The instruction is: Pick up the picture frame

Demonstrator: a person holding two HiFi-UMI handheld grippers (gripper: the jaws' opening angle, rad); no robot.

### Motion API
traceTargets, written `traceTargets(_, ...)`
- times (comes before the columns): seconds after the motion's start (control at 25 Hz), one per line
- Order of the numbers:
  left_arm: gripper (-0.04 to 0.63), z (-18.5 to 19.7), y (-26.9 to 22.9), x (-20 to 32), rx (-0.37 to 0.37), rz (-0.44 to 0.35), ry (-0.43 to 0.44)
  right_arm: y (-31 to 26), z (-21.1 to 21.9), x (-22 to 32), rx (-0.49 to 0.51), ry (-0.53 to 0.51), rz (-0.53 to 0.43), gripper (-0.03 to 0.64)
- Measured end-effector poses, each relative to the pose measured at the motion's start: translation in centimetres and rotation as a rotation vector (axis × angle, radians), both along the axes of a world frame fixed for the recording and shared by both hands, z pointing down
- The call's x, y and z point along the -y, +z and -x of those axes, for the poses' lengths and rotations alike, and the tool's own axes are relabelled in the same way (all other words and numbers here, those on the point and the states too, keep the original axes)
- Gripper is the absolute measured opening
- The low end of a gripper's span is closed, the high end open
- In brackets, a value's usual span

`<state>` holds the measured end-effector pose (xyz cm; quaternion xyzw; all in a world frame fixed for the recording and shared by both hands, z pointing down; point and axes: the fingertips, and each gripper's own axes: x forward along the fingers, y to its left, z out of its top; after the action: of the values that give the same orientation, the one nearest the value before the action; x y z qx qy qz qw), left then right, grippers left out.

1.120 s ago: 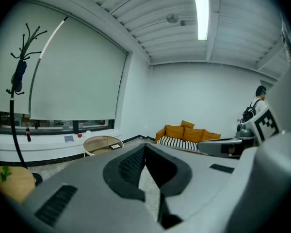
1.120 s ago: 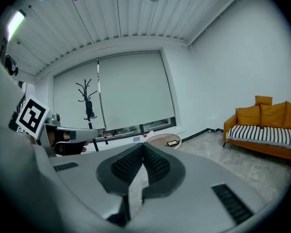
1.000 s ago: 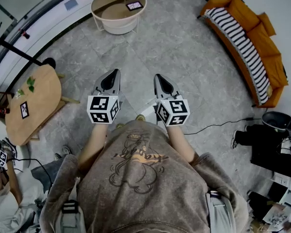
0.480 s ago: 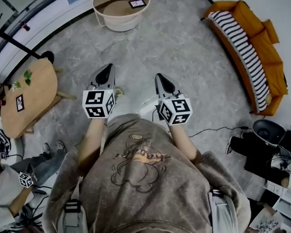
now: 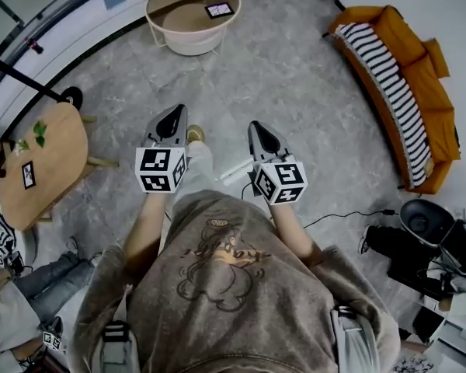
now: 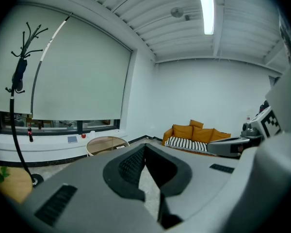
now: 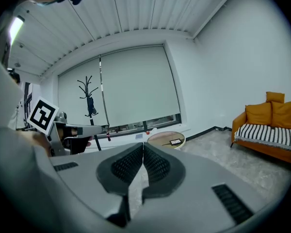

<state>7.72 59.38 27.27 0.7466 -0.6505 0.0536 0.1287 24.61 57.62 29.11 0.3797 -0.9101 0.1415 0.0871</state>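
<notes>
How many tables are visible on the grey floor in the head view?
2. The round table with a white rim and wooden top stands far ahead, by the wall. The light wooden table with a rounded edge stands at the left. More may lie outside the view.

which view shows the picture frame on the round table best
The head view: the picture frame lies flat on the round table, seen whole from above. The right gripper view shows it small and at a low angle. The left gripper view shows the table, but no frame can be made out.
</notes>
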Motion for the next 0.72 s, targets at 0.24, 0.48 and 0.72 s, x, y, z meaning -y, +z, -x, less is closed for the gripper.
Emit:
traceTargets(0.24,0.008,1.0,0.8,4.1,-0.002,0.017,0.000,0.8,0.8,4.1,-0.003,0.014,0.007,0.020)
traceTargets(0.48,0.008,1.9,1.3,8.8,-0.001,0.024,0.014,1.6,2.0,8.5,-0.005,0.017,0.019,0.018)
traceTargets(0.72,0.008,3.8,2.0,14.5,-0.006,0.057,0.021,2.4,3.9,13.8,-0.013,0.023,0.051,0.018)
